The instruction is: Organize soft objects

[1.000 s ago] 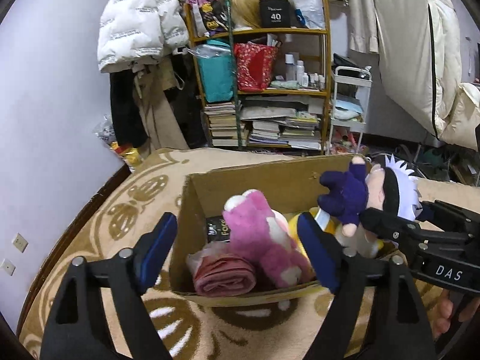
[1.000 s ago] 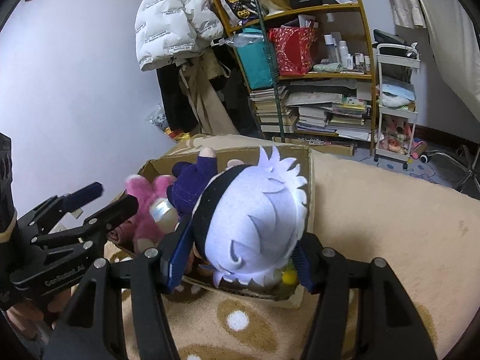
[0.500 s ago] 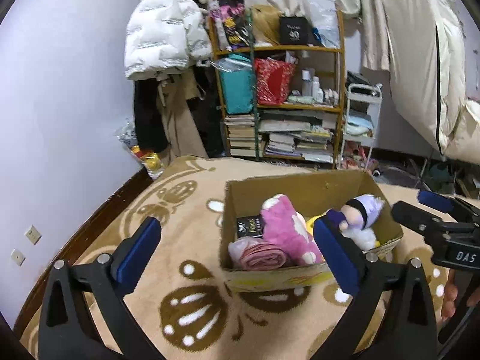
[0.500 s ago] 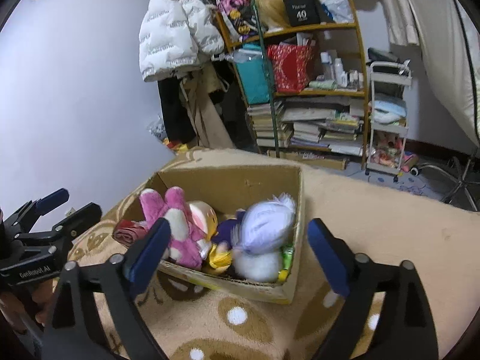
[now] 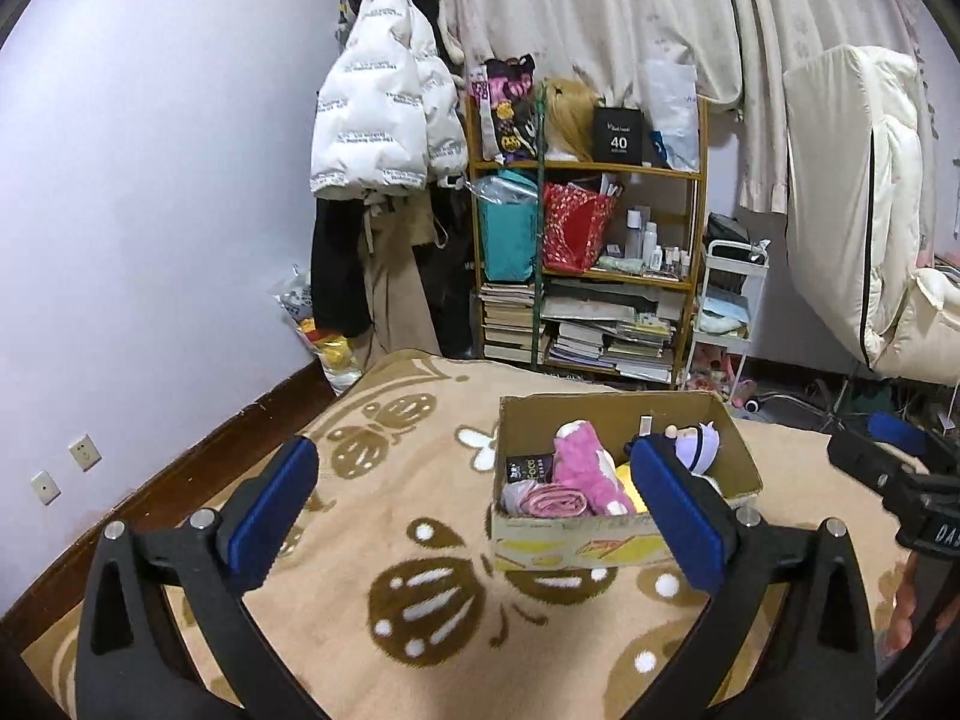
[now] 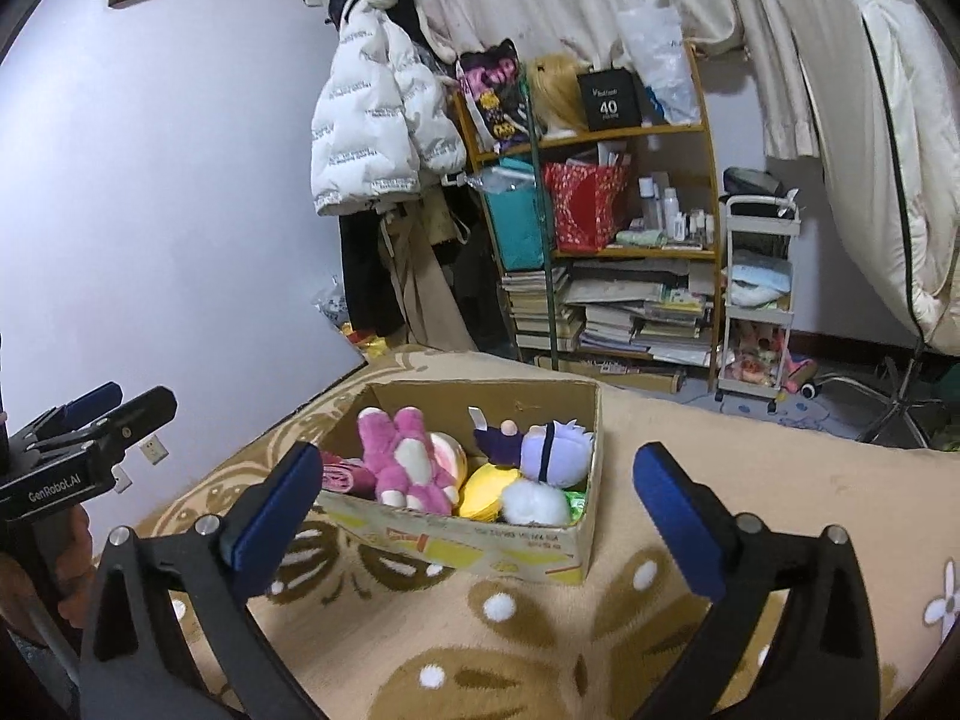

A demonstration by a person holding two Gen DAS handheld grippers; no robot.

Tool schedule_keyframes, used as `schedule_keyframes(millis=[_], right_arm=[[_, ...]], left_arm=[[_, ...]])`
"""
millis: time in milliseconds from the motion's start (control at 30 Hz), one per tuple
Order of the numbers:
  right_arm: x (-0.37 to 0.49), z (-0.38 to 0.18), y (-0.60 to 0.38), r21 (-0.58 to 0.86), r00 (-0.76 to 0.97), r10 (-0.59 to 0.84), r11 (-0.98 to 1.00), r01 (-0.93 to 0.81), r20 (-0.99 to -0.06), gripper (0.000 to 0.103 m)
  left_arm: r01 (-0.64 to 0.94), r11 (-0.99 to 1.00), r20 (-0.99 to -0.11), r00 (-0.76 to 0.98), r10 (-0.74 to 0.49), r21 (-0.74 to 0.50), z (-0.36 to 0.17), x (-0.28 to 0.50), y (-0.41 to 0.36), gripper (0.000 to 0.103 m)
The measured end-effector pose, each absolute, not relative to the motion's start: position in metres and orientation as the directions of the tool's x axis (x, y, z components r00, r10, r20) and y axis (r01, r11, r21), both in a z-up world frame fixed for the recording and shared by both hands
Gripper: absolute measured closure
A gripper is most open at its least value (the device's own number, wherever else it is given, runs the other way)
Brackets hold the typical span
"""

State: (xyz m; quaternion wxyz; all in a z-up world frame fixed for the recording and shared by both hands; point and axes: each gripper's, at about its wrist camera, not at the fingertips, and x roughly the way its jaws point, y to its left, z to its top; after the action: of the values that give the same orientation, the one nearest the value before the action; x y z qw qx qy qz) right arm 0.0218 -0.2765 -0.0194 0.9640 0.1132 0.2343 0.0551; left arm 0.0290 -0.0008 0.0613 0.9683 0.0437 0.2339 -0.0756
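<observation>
A cardboard box [image 5: 558, 540] [image 6: 480, 543] stands on the beige patterned blanket. In it lie a pink plush [image 6: 402, 456] [image 5: 585, 471], a white-haired doll in dark purple [image 6: 549, 447] [image 5: 696, 447], a yellow plush [image 6: 483, 489], a rolled pink cloth [image 5: 549, 501] and a white pompom [image 6: 534, 501]. My left gripper [image 5: 474, 504] is open and empty, held back from the box. My right gripper [image 6: 474, 507] is open and empty, also back from the box. Each gripper shows at the edge of the other's view.
A wooden shelf [image 5: 600, 276] with books, bags and bottles stands against the far wall. A white puffer jacket [image 5: 384, 114] hangs to its left. A white trolley [image 6: 759, 294] stands right of the shelf. Folded bedding [image 5: 864, 210] is at the right.
My right gripper opened and let the white-haired doll drop into the box. Both grippers have pulled back and up from the box.
</observation>
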Motion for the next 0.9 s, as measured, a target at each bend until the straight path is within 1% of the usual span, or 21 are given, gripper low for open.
schedule_keyframes(millis=[200,333,533,900], right_arm=[[-0.005,-0.004,-0.274,0.230,0.901,0.143,0.972,-0.050,-0.409,0.000],[-0.021,-0.001,-0.273,0.227,0.905,0.131,0.973,-0.040,-0.405,0.000],[-0.033,-0.012,-0.277,0.260,0.898,0.133,0.965,-0.022,-0.419,0.000],[-0.025,-0.037,-0.272,0.250,0.856,0.134,0.968,-0.006,-0.500,0.000]], left_arm=[[0.168,0.984,-0.425,0.896,-0.129,0.054,0.072,0.002,0.012,0.000],[0.175,0.983,-0.414,0.900,-0.134,0.062,0.073,-0.011,0.015,0.000],[0.195,0.978,-0.461,0.877,-0.139,0.077,0.053,-0.017,0.011,0.000],[0.213,0.971,-0.515,0.848,-0.127,0.111,0.028,-0.004,0.002,0.000]])
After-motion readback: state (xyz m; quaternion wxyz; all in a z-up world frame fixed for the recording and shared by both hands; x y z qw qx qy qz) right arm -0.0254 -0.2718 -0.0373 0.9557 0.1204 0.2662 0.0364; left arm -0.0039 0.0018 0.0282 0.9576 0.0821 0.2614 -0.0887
